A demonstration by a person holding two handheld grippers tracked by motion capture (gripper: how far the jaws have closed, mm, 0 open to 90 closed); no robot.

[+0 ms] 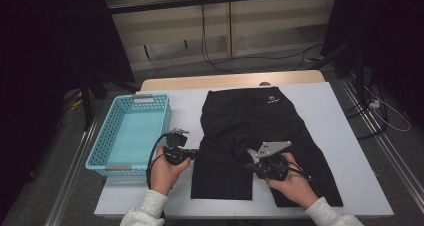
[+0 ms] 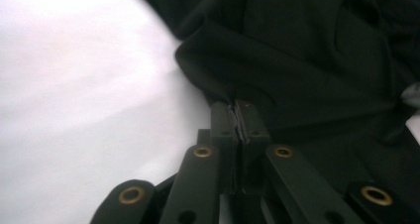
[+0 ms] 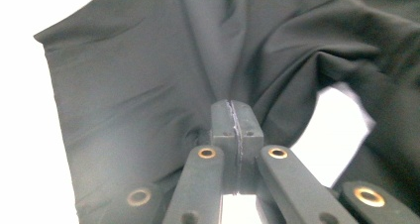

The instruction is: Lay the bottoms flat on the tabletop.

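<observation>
My left gripper [image 1: 196, 155] sat at the left edge of the shorts' [image 1: 250, 121] left leg, jaws pressed together on a thin bit of the edge; in the left gripper view the pads [image 2: 239, 121] met with dark cloth drawn up into a ridge at their tips. My right gripper [image 1: 248, 166] was pinched shut as well, at the inner side of that same leg near the crotch, and the right gripper view showed folds running out from its pads [image 3: 233, 119].

The shorts lay flat on the white table [image 1: 340, 136], waistband away from me and both legs towards me, beside a blue basket [image 1: 131, 134] on my left.

I judged the fabric light, thin and quite limp. It creased wherever the jaws bit, so it would sag and drape once lifted and hold no shape of its own. It looked smooth, perhaps a little slippery, so a shallow nip on a single layer might slide out. Nothing about it seemed fragile. The hems, side seam and waistband looked like the best places to take hold, being thicker. With two grips on one leg, I expected the other leg to trail.
</observation>
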